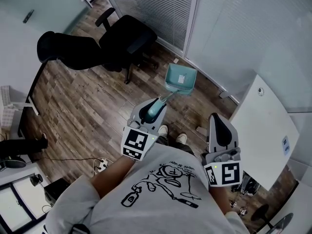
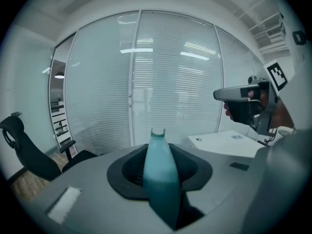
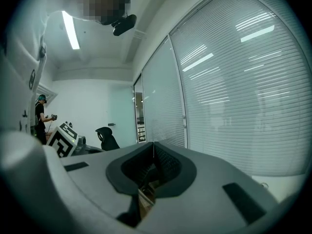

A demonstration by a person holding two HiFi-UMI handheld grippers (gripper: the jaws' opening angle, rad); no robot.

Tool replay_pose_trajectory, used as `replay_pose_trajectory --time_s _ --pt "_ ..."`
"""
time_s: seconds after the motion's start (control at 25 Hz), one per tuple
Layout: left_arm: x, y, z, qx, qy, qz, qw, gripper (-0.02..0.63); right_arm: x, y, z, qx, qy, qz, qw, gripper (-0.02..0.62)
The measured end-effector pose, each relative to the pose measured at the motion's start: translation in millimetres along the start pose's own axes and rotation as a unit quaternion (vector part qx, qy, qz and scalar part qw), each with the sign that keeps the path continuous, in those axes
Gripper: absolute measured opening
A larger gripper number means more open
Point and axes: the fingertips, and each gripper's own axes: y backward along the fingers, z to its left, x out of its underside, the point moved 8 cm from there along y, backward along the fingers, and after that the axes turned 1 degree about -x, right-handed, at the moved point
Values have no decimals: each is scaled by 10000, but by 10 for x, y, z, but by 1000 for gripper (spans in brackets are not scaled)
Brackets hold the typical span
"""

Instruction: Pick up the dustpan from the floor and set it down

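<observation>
In the head view, a teal dustpan [image 1: 181, 79] hangs in the air above the wooden floor [image 1: 83, 111], its pan at the far end and its handle [image 1: 155, 108] running back toward me. My left gripper [image 1: 155, 104] is shut on that handle. The left gripper view shows the teal handle [image 2: 158, 174] pinched between the jaws and sticking up past them, with the pan itself hidden. My right gripper [image 1: 219, 130] is held beside it to the right, apart from the dustpan. Its jaws meet at the tips [image 3: 153, 145] with nothing between them.
A black office chair [image 1: 122, 38] stands on the floor beyond the dustpan. A white table [image 1: 263, 126] is at the right, and glass walls with blinds [image 1: 156, 9] run along the far side. A power strip [image 1: 101, 165] and cable lie near my feet [image 1: 170, 133].
</observation>
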Motion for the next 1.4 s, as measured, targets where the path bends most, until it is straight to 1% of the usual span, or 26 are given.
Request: replay_pose_trajectory --time_s 0.36,0.92,1.16,1.4 --pt "-119 49 29 -21 -39 -167 9999 112 14 -1 -13 7 -1 20 10000 3" --pt "-121 25 37 11 -52 -117 9999 112 10 -16 -14 -13 -15 26 10000 3" --pt "32 -81 80 23 -31 50 10000 113 7 -26 -23 1 -1 22 10000 3" --pt "319 -237 162 46 7 262 9996 114 -43 -21 -2 24 42 37 10000 3"
